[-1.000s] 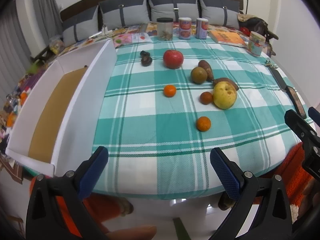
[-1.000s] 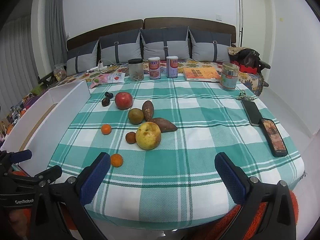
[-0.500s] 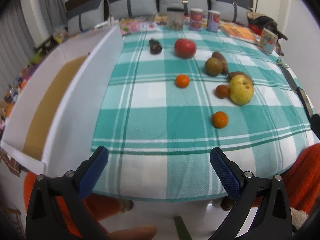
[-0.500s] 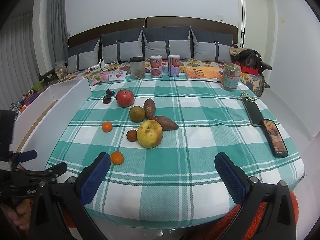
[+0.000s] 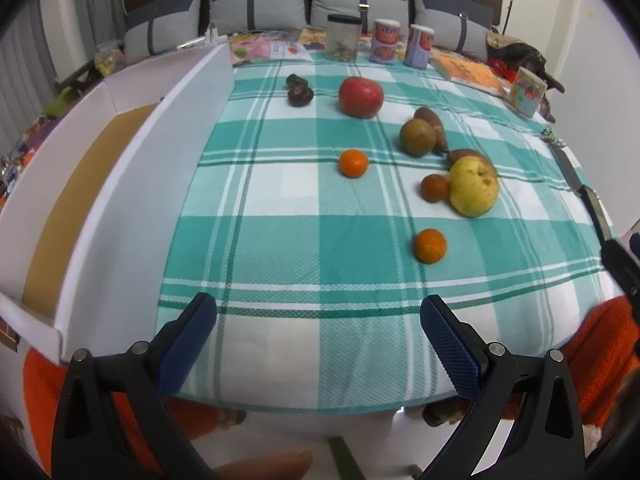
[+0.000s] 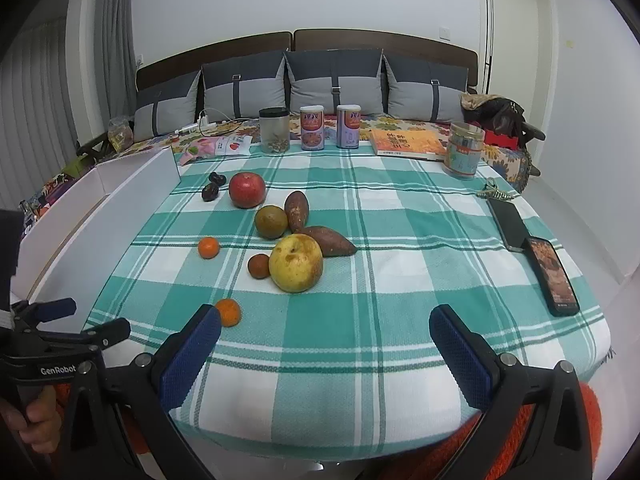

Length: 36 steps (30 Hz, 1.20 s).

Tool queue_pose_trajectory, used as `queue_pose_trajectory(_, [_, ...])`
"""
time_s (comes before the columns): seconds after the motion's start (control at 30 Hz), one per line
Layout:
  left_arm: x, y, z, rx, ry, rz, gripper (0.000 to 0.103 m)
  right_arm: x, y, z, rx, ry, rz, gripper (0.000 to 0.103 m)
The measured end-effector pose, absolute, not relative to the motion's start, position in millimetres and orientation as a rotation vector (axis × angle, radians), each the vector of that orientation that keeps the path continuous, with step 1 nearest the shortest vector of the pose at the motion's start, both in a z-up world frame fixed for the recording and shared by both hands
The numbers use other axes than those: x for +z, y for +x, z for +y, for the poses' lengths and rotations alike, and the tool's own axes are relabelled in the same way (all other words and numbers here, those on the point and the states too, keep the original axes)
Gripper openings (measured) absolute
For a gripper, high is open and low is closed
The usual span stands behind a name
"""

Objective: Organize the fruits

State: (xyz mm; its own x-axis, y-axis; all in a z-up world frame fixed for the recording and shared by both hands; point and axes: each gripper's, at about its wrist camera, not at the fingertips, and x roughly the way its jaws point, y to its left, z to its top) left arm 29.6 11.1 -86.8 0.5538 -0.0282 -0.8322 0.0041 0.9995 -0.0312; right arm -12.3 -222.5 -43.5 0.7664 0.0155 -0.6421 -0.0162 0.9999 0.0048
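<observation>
The left gripper [image 5: 318, 342] is held wide open at the near edge of the table, its blue cross-hatched pads [image 5: 188, 344] gripping nothing and touching nothing. The right gripper [image 6: 324, 354] is likewise spread wide and empty above the near edge, with black frame arms behind its textured blue pads [image 6: 460, 358].

The fruits are laid on a teal-and-white checked woven tablecloth [image 6: 380, 320]. A small round orange tangerine [image 6: 228, 312] is seen nearest the grippers; a second tangerine [image 6: 209, 247] lies farther back. A large dimpled yellow pear [image 6: 295, 263] is touched by a small brownish round fruit [image 6: 258, 266] on its left. Behind it lie two tapered reddish-brown sweet potatoes [image 6: 316, 224] and a dull green-brown round fruit [image 6: 271, 221]. A glossy red apple [image 6: 247, 189] and two dark wrinkled dates [image 6: 213, 186] sit farther back. A long white cardboard box [image 5: 120, 184] with a brown floor stands along the table's left side.
</observation>
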Motion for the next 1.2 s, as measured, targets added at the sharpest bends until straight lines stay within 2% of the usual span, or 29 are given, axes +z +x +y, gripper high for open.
queue_pose_trajectory(0.2, [-119.1, 58.1, 19.5, 0.0, 0.022, 1.017, 0.102, -60.8, 19.4, -229.4, 0.014, -0.007, 0.748, 0.103])
queue_pose_trajectory(0.43, [-160.4, 88.4, 26.8, -0.001, 0.011, 1.1, 0.103, -106.2, 71.1, -250.8, -0.072, -0.065, 0.879, 0.103])
queue_pose_trajectory(0.8, [-160.6, 77.0, 26.5, 0.001, 0.0, 1.025, 0.103, -162.4, 82.3, -270.2, -0.095, -0.035, 1.013, 0.103])
queue_pose_trajectory(1.2, [-160.8, 78.2, 29.3, -0.025, 0.013, 1.01, 0.103, -168.6, 79.4, -274.8, -0.079, 0.028, 1.002, 0.103])
